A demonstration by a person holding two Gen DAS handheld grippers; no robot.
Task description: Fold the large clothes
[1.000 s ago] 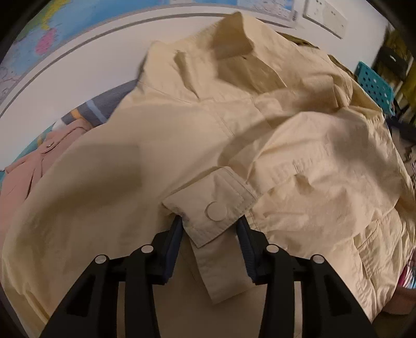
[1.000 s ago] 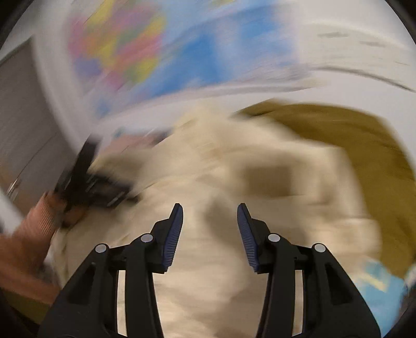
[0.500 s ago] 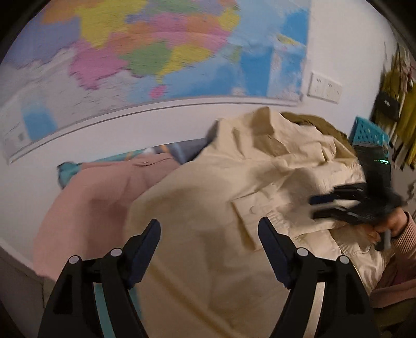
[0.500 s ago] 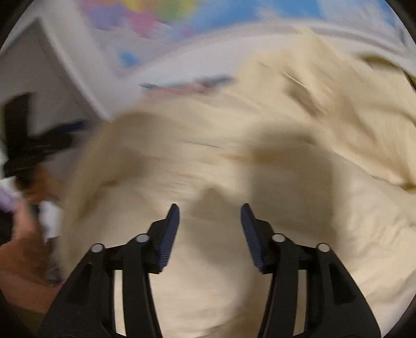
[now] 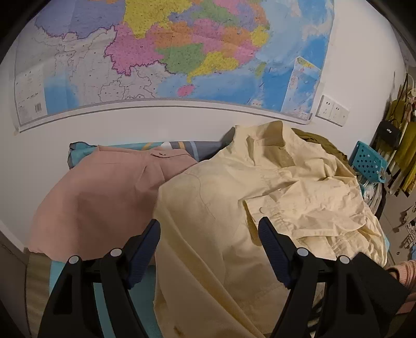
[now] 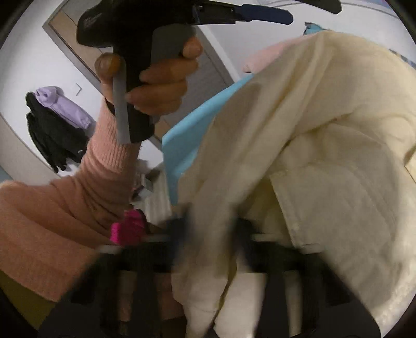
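Observation:
A cream shirt (image 5: pixel 260 202) lies spread on the bed, collar toward the wall, with one cuffed sleeve (image 5: pixel 262 208) folded across its front. My left gripper (image 5: pixel 209 234) is open and empty, held above the shirt's near left part. In the right wrist view the same cream shirt (image 6: pixel 325 156) fills the right side, its lower edge hanging between my right gripper's (image 6: pixel 210 234) blurred fingers. The blur hides whether they grip the cloth. The left gripper (image 6: pixel 241 11) shows at the top of that view, in a hand with a pink sleeve.
A pink garment (image 5: pixel 104 192) lies left of the cream shirt on the teal bedding (image 5: pixel 78 153). An olive garment (image 5: pixel 325 143) lies behind the shirt. A map (image 5: pixel 169 52) covers the wall. A teal basket (image 5: pixel 369 161) stands at right. Clothes (image 6: pixel 57 124) hang by a door.
My left gripper let go of the sleeve cuff, opened wide and drew back and up. My right gripper swung down to the shirt's near lower edge, with cloth now between its fingers.

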